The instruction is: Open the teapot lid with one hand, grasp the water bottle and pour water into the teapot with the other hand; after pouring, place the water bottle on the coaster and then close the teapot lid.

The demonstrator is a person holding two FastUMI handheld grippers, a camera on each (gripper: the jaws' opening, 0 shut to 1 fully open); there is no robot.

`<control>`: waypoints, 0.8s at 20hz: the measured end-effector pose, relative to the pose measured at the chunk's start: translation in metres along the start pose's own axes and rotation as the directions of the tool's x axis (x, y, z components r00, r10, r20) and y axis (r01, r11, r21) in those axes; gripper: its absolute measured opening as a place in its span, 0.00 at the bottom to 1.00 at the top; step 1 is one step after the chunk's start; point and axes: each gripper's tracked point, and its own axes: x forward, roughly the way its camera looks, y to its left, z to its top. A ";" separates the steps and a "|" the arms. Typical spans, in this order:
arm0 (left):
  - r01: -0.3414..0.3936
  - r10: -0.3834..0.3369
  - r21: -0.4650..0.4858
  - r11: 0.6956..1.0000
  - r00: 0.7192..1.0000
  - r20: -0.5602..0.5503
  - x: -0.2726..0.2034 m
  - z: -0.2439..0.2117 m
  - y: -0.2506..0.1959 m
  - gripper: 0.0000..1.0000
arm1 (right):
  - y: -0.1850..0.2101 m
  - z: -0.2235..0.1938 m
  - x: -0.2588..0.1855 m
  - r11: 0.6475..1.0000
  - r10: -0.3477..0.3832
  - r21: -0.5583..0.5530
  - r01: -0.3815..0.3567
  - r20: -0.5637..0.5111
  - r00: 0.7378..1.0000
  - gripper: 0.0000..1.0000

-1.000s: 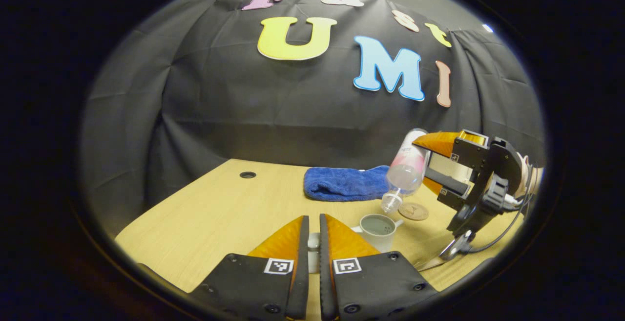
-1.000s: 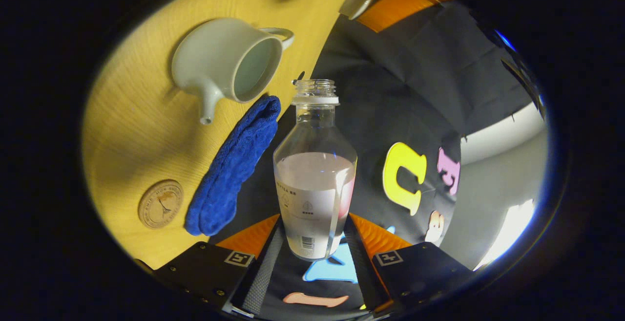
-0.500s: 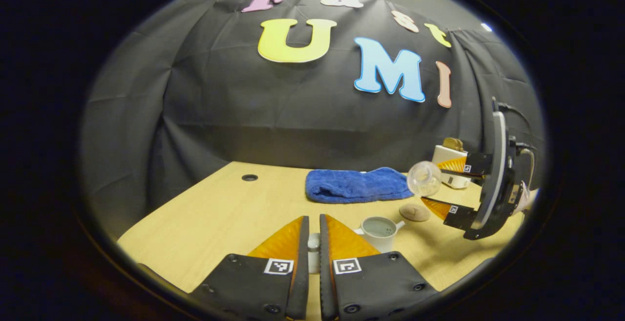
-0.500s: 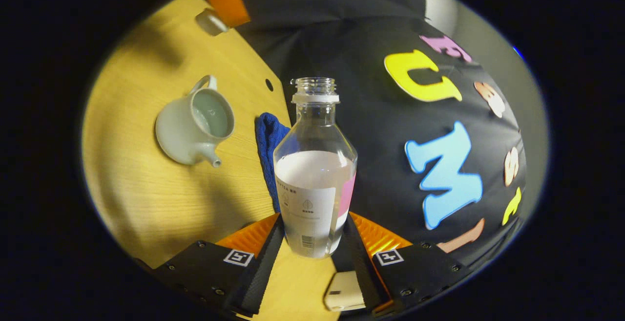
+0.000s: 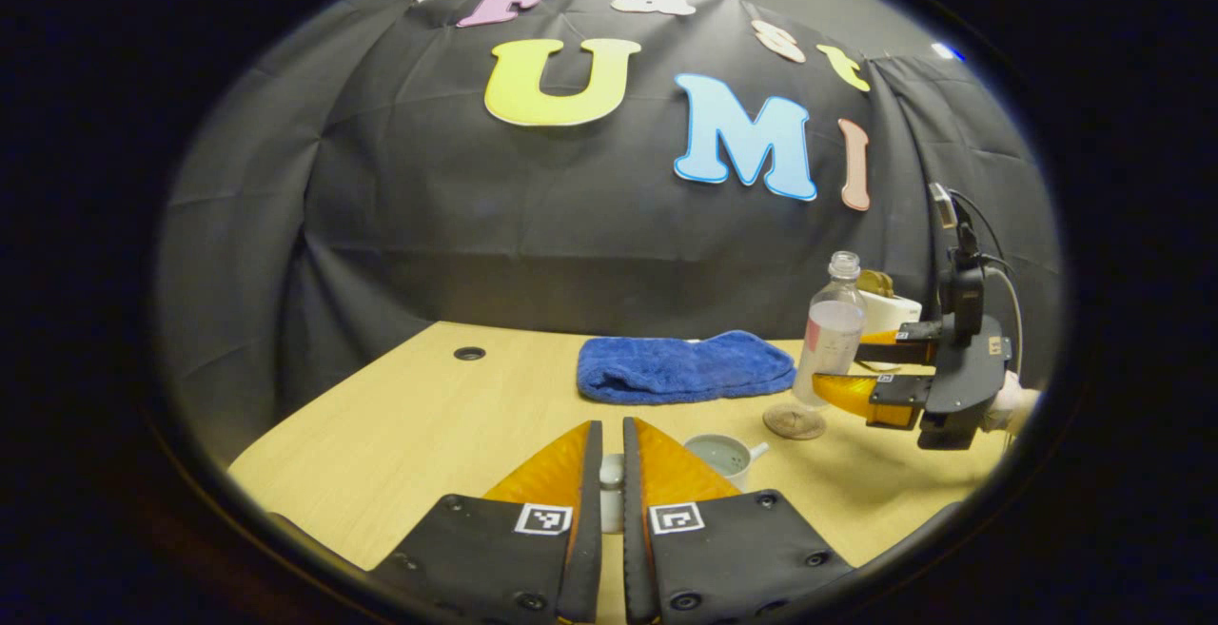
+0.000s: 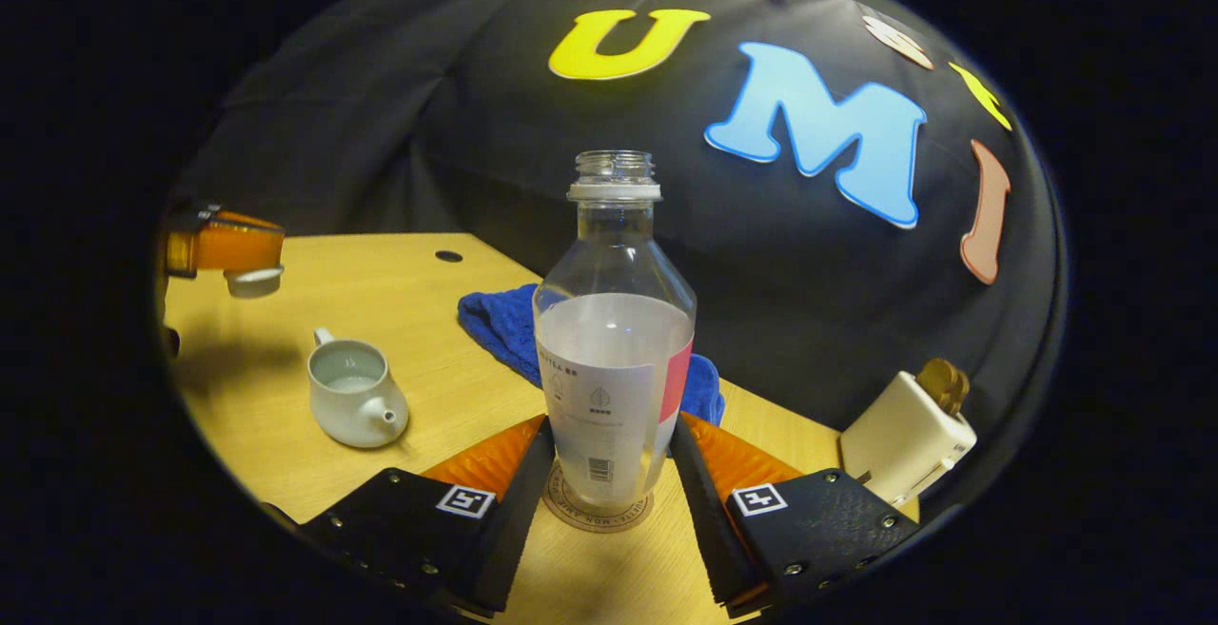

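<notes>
Over the round wooden coaster (image 6: 597, 511), the water bottle (image 6: 614, 340) stands upright in the right gripper (image 6: 609, 468), whose two fingers press its lower body from either side; whether the base already sits on the coaster or hangs just above it I cannot tell. The job now, as I judge it, is to set the bottle down square on the coaster and only then part the fingers, keeping it vertical since its mouth is uncapped and it holds water. Left of the coaster sits the white teapot (image 6: 354, 403), open, with water inside, its spout turned toward the right gripper. Above and left of the teapot, the left gripper (image 5: 611, 473) has its fingers nearly closed on the small white lid (image 5: 611, 492).

Behind the coaster lies a blue towel (image 6: 504, 330), and to its right, near the table's (image 5: 400, 425) back corner, a cream box-shaped object (image 6: 904, 435). The right gripper should withdraw straight back, where there is free room. The lid's way down to the teapot looks unobstructed.
</notes>
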 end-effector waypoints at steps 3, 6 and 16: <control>0.005 -0.005 0.005 1.000 1.000 -0.001 0.002 0.000 -0.003 0.17 | -0.002 -0.012 0.007 0.989 0.026 0.144 -0.025 -0.007 1.000 0.76; 0.008 -0.008 0.005 1.000 1.000 -0.002 0.004 0.000 -0.007 0.17 | -0.004 -0.022 0.015 0.967 0.043 0.253 -0.039 -0.011 0.999 0.76; 0.012 -0.012 0.012 1.000 1.000 0.003 0.004 0.005 -0.012 0.17 | -0.002 -0.039 0.023 0.962 0.047 0.272 -0.027 -0.066 0.997 0.77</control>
